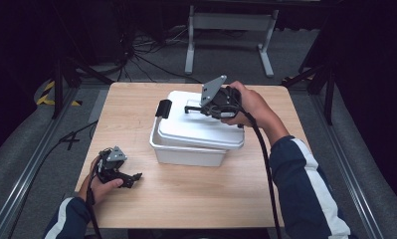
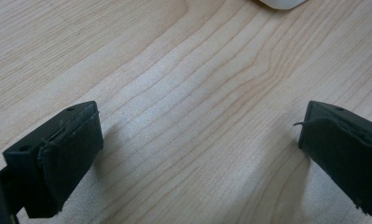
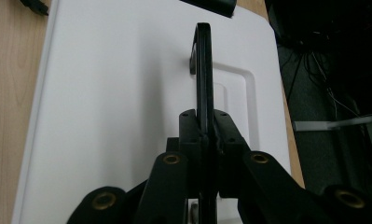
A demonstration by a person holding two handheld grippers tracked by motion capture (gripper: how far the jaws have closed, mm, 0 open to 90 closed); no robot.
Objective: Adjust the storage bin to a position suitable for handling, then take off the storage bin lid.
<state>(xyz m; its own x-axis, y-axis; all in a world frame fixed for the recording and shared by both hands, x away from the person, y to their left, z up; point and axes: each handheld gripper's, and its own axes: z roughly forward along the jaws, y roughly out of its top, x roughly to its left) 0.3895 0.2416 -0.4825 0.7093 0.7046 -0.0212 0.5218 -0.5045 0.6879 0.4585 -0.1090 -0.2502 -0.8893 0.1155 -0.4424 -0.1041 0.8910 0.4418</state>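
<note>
Right claw [image 1: 198,108] clenched on the thin black handle [image 3: 203,70] of the white lid [image 1: 196,127]; in the right gripper view, both jaws pressed flat against the handle, which stands up on edge between them. Handle seated beside a shallow rectangular recess [image 3: 242,107] near the middle of the lid top. Right hand [image 1: 248,104] over the far right part of the lid, cable trailing back along the striped sleeve [image 1: 305,194].

Lid lying on the white bin [image 1: 186,152], skewed and tilted: near edge overhanging the bin's front rim, bin's left rim uncovered. Black latch [image 1: 163,107] visible at the bin's far left end. Bin near the middle of the wooden worktop [image 1: 196,199], slightly toward the far side.

Left claw [image 1: 136,177] released, jaws spread wide, nothing between them; in the left gripper view, bare wood grain between the two black pads [image 2: 67,163]. Left hand [image 1: 99,186] low at the near left part of the worktop, well apart from the bin; whether resting on the wood or just above it, cannot tell. Small white corner of the bin at the top edge of the left gripper view.
</note>
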